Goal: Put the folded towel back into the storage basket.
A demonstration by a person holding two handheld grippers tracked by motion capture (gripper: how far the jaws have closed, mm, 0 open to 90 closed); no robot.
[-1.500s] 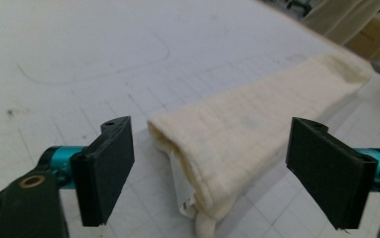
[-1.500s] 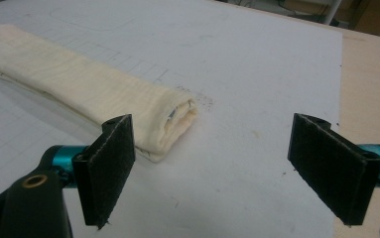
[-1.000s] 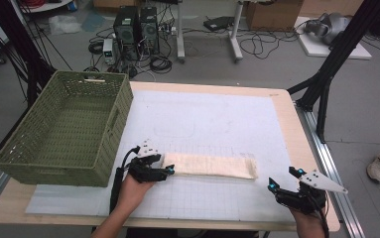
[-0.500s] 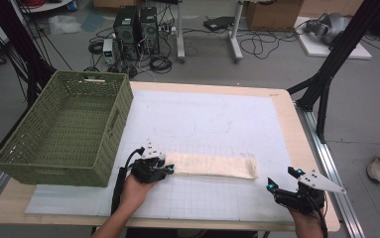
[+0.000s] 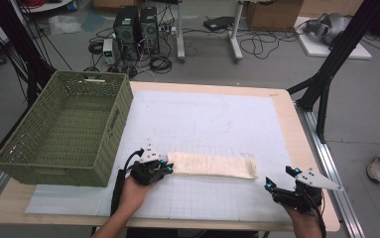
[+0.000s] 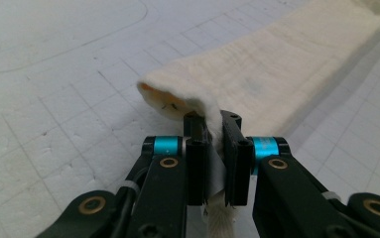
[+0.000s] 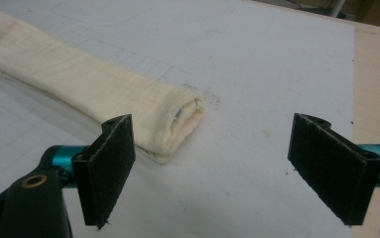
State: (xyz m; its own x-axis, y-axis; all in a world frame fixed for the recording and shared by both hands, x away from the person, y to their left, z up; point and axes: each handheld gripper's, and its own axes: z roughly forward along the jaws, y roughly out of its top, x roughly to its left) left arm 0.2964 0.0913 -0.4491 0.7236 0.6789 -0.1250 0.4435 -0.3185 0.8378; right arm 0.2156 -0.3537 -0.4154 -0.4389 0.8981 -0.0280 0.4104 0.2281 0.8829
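On the white gridded mat (image 5: 217,124) near the front of the bench (image 5: 286,129) lies a folded cream cloth (image 5: 212,165), a long flat strip running left to right. Its left end sits between the left gripper's (image 5: 163,166) fingers (image 6: 196,148). In the left gripper view the fingers have just been closing and now pinch the cloth's edge, with only a thin fold of fabric between the pads; the end of the cloth bulges up in a small loop just beyond the fingertips. The rest of the strip stretches away flat on the mat.

The cloth's right end, a rolled, layered fold, lies apart from the right gripper (image 5: 282,182), which rests at the front right of the bench. In the right gripper view that end lies ahead of the left-hand finger (image 7: 105,168) without touching it. The two fingers stand wide apart, with bare mat between them, holding nothing.

A green woven basket (image 5: 38,166) stands at the left of the bench, near the left hand (image 5: 130,193).
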